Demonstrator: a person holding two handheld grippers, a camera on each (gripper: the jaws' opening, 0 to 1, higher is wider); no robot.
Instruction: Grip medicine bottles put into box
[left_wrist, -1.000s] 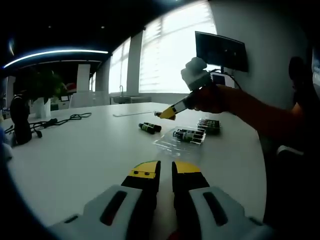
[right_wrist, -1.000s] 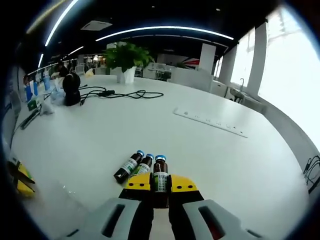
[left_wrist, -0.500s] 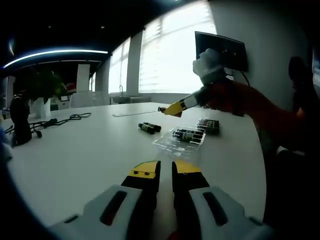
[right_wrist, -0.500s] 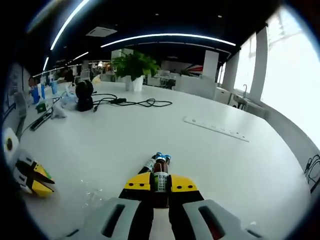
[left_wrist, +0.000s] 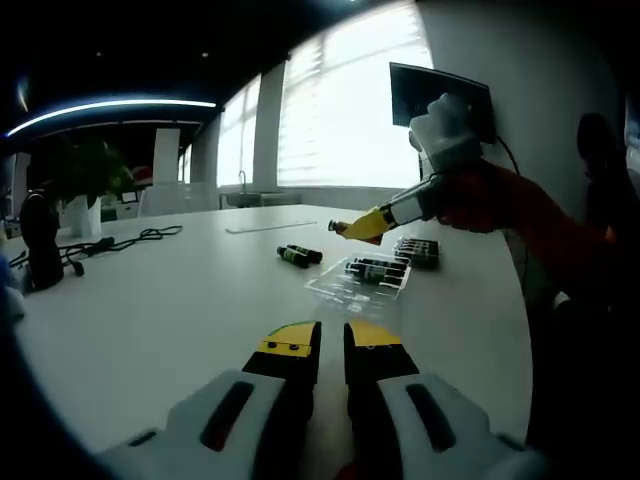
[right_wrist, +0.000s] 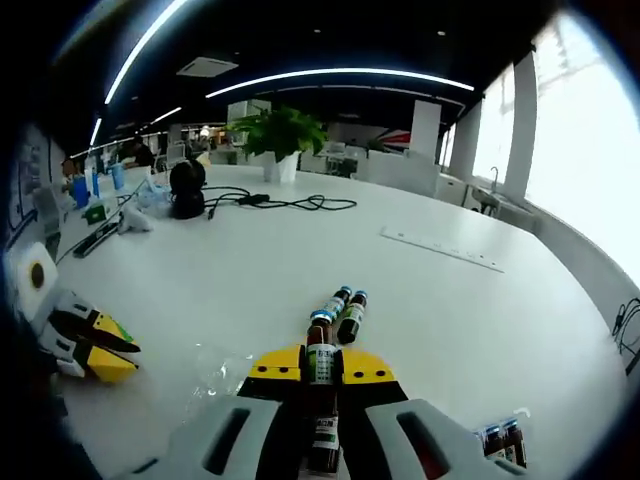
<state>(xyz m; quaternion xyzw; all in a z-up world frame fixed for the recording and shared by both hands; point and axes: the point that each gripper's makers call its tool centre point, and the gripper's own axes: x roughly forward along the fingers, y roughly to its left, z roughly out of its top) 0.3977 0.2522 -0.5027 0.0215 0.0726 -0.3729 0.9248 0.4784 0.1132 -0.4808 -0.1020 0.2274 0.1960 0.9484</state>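
Our right tool stays clamped on bottle, now carried past two loose bottles toward tray; left tool (jaws near-closed, empty) unmoved above counter.

A brown medicine bottle with a blue cap is held lengthwise off the tabletop. Two like bottles lie side by side mid-tabletop. More are laid in the clear box.

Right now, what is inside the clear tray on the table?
In the left gripper view, the clear tray holds a few dark medicine bottles lying at its far end; the near slots look bare, though glare blurs them.
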